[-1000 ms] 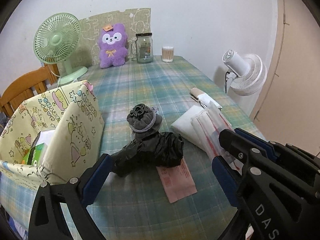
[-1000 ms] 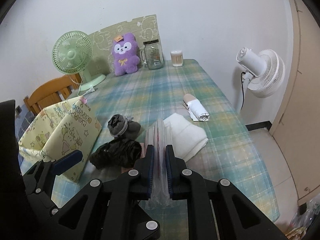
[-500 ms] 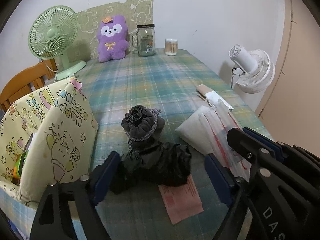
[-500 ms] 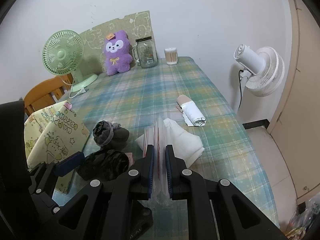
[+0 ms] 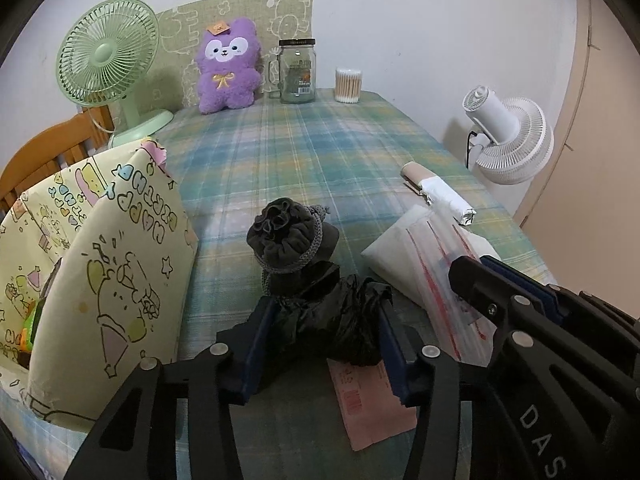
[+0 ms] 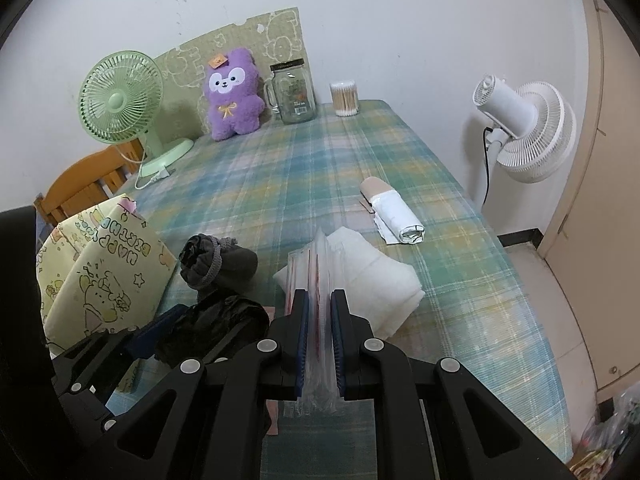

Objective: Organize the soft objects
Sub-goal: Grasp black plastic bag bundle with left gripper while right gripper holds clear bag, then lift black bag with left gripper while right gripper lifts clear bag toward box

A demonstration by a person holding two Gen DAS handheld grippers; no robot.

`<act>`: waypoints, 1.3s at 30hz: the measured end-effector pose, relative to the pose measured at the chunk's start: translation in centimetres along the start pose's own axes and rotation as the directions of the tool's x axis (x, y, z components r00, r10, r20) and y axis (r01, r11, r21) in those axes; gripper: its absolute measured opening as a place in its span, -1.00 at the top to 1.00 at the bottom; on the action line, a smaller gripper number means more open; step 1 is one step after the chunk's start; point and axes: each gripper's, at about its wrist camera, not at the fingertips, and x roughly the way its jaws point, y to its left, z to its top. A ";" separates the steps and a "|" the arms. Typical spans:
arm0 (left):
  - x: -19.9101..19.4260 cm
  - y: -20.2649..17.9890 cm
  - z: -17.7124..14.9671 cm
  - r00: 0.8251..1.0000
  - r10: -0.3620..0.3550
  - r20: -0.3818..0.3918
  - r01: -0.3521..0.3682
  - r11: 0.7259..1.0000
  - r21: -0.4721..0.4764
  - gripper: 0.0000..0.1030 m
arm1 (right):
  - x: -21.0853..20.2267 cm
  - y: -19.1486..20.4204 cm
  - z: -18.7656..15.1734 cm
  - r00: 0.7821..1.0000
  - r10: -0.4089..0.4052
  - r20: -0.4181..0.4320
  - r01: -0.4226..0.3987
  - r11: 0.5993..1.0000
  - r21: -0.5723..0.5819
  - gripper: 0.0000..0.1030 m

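Left tool (image 5: 326, 342) jaws just closing around black bag (image 5: 332, 320); right tool (image 6: 319, 340) clamped on clear zip bag (image 6: 316, 280); we squeeze firm, lift toward 9 o'clock

My left gripper (image 5: 326, 334) has just been closing its jaws, both pads now pressing the crumpled black plastic bag (image 5: 336, 320); at twelve o'clock a grey drawstring pouch (image 5: 288, 240) touches it.
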 end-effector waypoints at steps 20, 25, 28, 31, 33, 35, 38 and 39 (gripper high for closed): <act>-4.1 -0.3 0.4 0.997 -0.027 0.068 0.026 0.999 0.019 0.04 | -4.8 0.8 0.7 0.997 -0.034 0.074 0.034 0.999 0.001 0.72; -5.9 -0.7 0.8 0.994 -0.039 0.103 0.036 0.999 0.030 0.04 | -6.7 0.9 1.3 0.993 -0.042 0.108 0.042 0.999 0.001 0.72; -7.1 -0.9 1.1 0.992 -0.045 0.122 0.041 0.999 0.035 0.04 | -7.8 1.0 1.6 0.990 -0.042 0.133 0.042 0.999 0.002 0.72; -8.1 -1.0 1.3 0.990 -0.051 0.129 0.047 0.998 0.037 0.04 | -9.0 1.3 1.8 0.987 -0.039 0.156 0.039 0.999 0.001 0.72; -8.6 -1.0 1.4 0.990 -0.057 0.132 0.052 0.998 0.039 0.04 | -9.7 1.4 1.8 0.985 -0.038 0.168 0.038 0.999 0.000 0.72; -9.1 -1.0 1.5 0.988 -0.058 0.140 0.052 0.998 0.043 0.04 | -10.4 1.5 1.9 0.983 -0.038 0.178 0.038 0.999 0.002 0.72; -10.0 -1.2 1.8 0.986 -0.058 0.159 0.050 0.997 0.054 0.04 | -11.4 1.6 2.1 0.980 -0.038 0.194 0.037 0.999 0.008 0.72; -10.4 -1.3 1.9 0.985 -0.059 0.165 0.050 0.997 0.058 0.04 | -11.6 1.6 2.2 0.979 -0.038 0.198 0.037 0.999 0.009 0.72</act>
